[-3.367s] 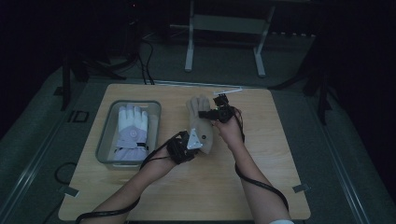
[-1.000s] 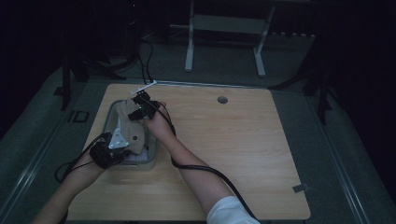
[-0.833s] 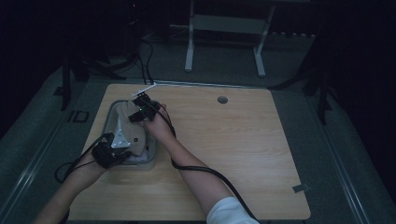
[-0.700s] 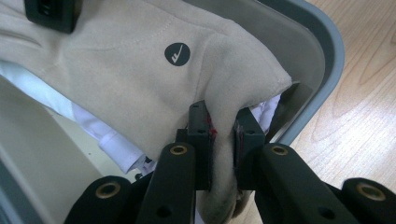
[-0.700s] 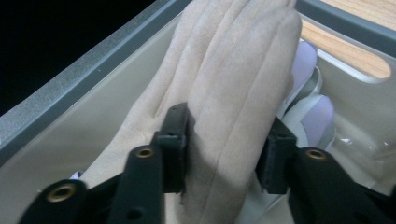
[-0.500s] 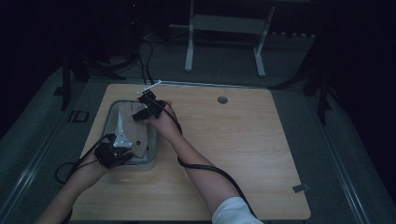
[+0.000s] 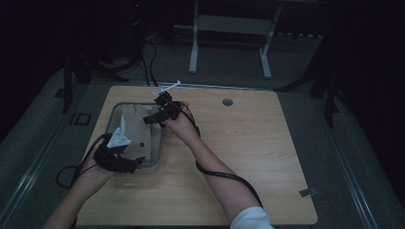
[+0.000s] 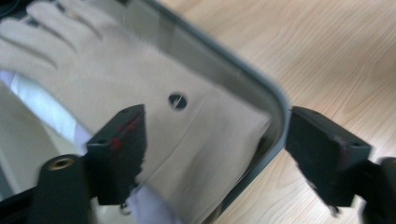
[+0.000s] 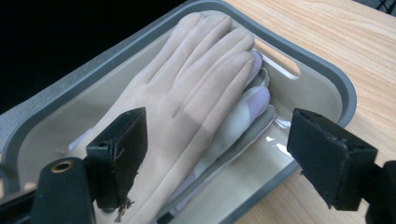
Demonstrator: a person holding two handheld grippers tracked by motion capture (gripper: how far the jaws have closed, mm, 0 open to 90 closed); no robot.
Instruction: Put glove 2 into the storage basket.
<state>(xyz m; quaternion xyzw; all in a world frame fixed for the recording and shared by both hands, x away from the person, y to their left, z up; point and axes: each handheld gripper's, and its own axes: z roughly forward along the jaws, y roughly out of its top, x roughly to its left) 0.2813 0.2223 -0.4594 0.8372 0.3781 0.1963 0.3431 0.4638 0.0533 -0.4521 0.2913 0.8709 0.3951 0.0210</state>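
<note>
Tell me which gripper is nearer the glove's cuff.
Left. The left gripper hangs open over the beige glove's cuff end in the tray; the right gripper is open above its fingertips.

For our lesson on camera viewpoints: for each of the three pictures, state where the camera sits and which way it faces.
High view: above the person's side, facing forward and down on the wooden table; both forearms, left claw, right claw.
Left gripper view: on the left claw, jaws apart, over the beige glove's cuff.
Right gripper view: on the right claw, jaws apart, over the glove's fingers.
Shared: glove inside the grey tray.
</note>
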